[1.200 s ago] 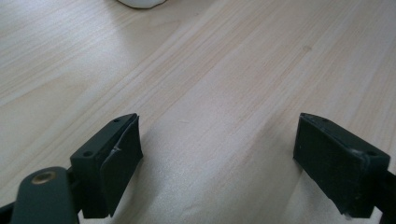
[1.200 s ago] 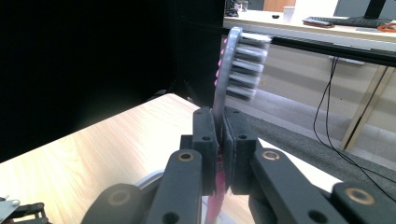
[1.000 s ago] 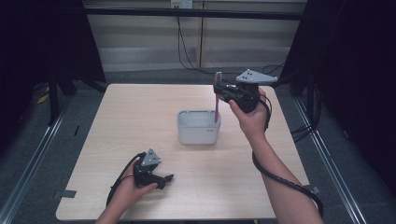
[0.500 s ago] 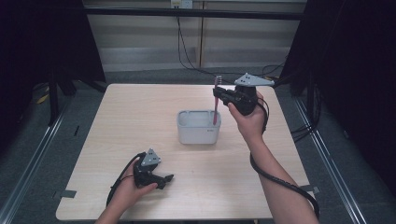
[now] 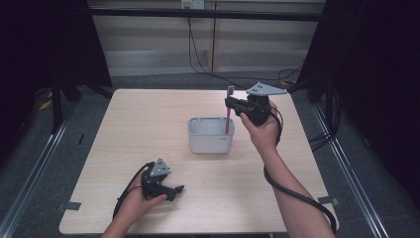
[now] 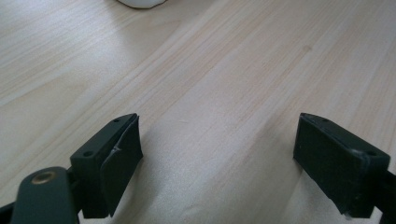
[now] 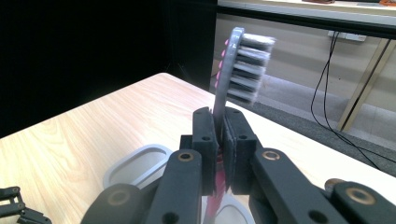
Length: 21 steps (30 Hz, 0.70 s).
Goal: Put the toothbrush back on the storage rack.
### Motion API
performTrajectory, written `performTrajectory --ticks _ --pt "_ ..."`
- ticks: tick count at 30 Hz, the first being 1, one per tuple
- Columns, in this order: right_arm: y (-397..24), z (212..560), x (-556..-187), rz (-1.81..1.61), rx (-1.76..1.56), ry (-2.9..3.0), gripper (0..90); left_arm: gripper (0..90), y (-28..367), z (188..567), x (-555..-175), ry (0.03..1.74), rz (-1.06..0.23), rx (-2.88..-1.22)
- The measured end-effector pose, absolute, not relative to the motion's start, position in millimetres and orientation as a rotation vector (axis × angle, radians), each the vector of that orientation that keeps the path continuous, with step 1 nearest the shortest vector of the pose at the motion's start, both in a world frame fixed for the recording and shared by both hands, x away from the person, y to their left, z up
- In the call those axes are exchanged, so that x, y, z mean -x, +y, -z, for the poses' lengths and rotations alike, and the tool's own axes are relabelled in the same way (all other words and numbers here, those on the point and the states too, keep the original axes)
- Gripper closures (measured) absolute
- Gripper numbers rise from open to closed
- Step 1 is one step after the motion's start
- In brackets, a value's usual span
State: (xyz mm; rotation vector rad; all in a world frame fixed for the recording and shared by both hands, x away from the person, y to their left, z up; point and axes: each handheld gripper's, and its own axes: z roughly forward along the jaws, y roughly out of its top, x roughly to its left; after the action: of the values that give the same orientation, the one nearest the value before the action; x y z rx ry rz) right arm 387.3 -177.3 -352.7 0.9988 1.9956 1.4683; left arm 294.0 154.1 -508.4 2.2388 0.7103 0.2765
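Observation:
A grey toothbrush (image 5: 228, 111) with a pink handle stands upright, bristle head up, in my right gripper (image 5: 231, 105), which is shut on its neck. Its lower end hangs in the right slot of a white compartmented holder (image 5: 210, 135) at the table's middle. In the right gripper view the toothbrush (image 7: 240, 70) rises between the shut right gripper (image 7: 220, 135), with the holder (image 7: 135, 164) below. My left gripper (image 5: 176, 190) rests low near the table's front left, open. In the left gripper view, the left gripper (image 6: 217, 156) has bare wood between its wide-apart jaws.
The light wooden table (image 5: 148, 114) has dark floor and metal rails on both sides. Cables (image 5: 203, 54) hang along the back wall. A black cable (image 5: 292, 191) trails from my right gripper along the forearm. The holder's edge (image 6: 140, 3) shows at the top of the left gripper view.
My right gripper has lifted and tipped the toothbrush more upright over the holder's right slot. The left gripper has stayed where it was.

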Motion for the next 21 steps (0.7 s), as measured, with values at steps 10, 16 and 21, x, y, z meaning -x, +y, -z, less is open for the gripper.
performTrajectory --ticks 10,16,21 --pt "-180 364 -386 -1.473 -1.018 1.995 84.4 14.7 154 509 -294 0.712 -0.279 -2.237" --pt "-181 369 -386 -1.467 -1.025 2.007 84.4 14.8 154 509 -294 0.713 -0.28 -2.236" --pt "-181 374 -385 -1.457 -1.029 2.014 84.4 14.8 154 509 -294 0.713 -0.281 -2.237"
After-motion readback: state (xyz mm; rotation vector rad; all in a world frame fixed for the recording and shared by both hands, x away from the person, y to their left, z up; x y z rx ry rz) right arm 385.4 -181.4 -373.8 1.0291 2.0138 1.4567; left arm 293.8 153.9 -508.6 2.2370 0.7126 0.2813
